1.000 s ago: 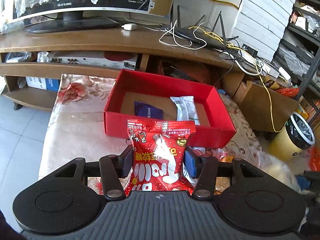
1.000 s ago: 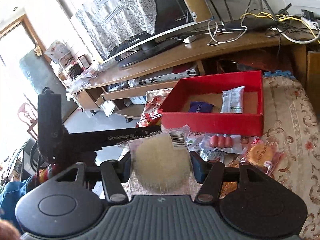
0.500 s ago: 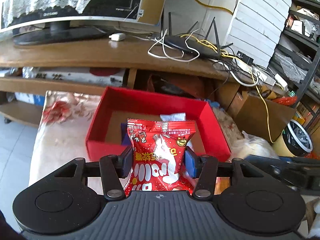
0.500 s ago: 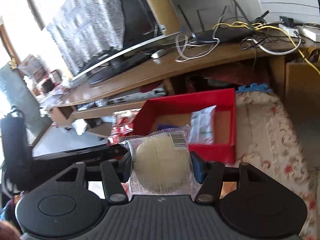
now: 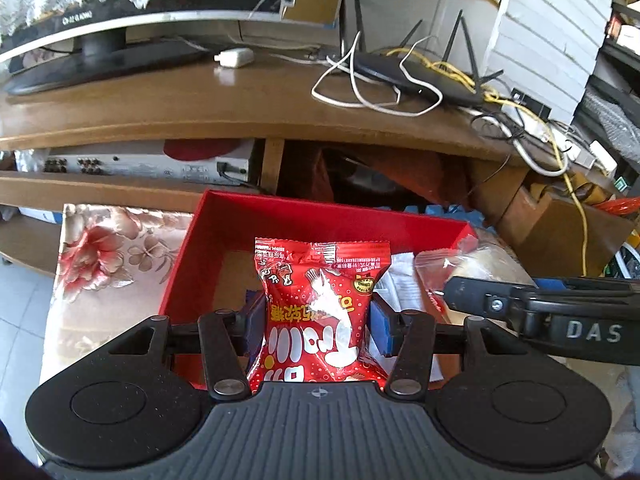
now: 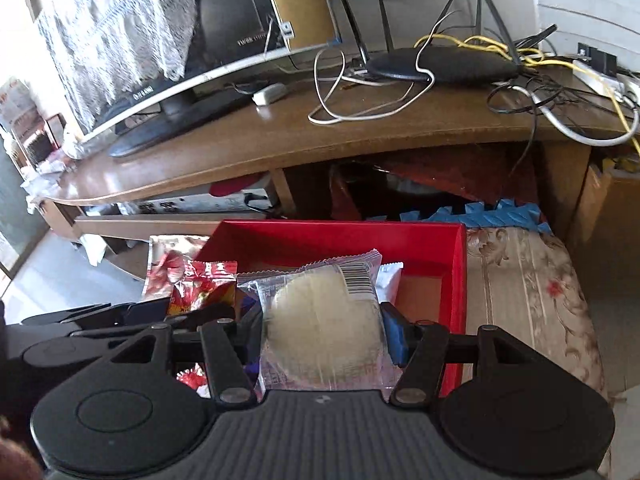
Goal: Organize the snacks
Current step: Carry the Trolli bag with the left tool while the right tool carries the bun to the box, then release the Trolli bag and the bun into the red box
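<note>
Left claw: the left claw [image 5: 316, 320] pinched a red snack packet [image 5: 320, 312] by its sides, the blue pads pressed into the foil, and held it upright above the near part of the red box [image 5: 320, 216].
Right claw: the right claw [image 6: 322, 334] gripped a clear-wrapped pale round cake [image 6: 320, 328] between its pads, raised over the same box [image 6: 344, 236], close alongside the other tool.
Where the snacks were: both packets hung in the air over the open box; a white sachet [image 6: 389, 284] lay on the cardboard floor inside, partly behind the cake.
Setting: the box sat on a floral-covered counter [image 5: 100, 256] in front of a wooden TV stand [image 5: 200, 104] that carried a monitor and a router tangled in cables.
Risk: the two tools looked crowded over one small box, so a release at the same instant could knock one packet against the other or against the other claw and tip it over the red wall onto the cloth.
Risk: the foil packet was held only at its edges and appeared puffy; a drop from that height could see it bounce or land on the rim.
Hidden: the box floor directly under both packets was blocked from sight, so the free room there could not be judged.
Hidden: print on the red packet was too small and creased to read.
</note>
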The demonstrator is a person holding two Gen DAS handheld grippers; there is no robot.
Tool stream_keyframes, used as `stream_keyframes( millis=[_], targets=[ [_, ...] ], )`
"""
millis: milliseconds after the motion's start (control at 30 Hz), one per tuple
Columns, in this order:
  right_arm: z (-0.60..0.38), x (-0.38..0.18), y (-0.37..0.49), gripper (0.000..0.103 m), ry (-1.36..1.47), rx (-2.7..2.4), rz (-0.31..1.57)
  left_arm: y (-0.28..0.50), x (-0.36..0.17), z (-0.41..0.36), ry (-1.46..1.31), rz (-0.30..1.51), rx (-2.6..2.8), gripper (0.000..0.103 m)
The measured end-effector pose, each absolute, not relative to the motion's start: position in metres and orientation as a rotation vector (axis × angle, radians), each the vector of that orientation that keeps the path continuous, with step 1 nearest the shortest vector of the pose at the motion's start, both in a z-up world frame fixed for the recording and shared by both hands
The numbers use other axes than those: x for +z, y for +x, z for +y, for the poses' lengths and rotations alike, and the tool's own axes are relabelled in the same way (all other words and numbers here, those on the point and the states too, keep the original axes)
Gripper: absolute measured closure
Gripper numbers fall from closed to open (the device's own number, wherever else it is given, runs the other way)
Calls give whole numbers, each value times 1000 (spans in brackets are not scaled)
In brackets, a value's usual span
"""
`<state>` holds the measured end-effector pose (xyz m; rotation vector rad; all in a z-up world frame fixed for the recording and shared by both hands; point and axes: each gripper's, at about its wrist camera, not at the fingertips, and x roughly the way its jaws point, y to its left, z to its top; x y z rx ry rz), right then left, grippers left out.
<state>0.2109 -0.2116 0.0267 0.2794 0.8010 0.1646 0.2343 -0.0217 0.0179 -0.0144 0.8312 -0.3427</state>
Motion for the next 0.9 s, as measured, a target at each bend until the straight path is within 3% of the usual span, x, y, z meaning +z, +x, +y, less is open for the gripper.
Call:
stream_keyframes(
  millis=[400,633,900],
  targets=[
    [-209,-4,246,54,247,149,869,250,-2,-26,-2,874,-314,43],
    [-213,1,245,54,251,144,849,248,2,-24,-16,860,-315,33],
    [-225,15,224,53,256,120,824,231,16,-32,-15,833,-378,30]
  ],
)
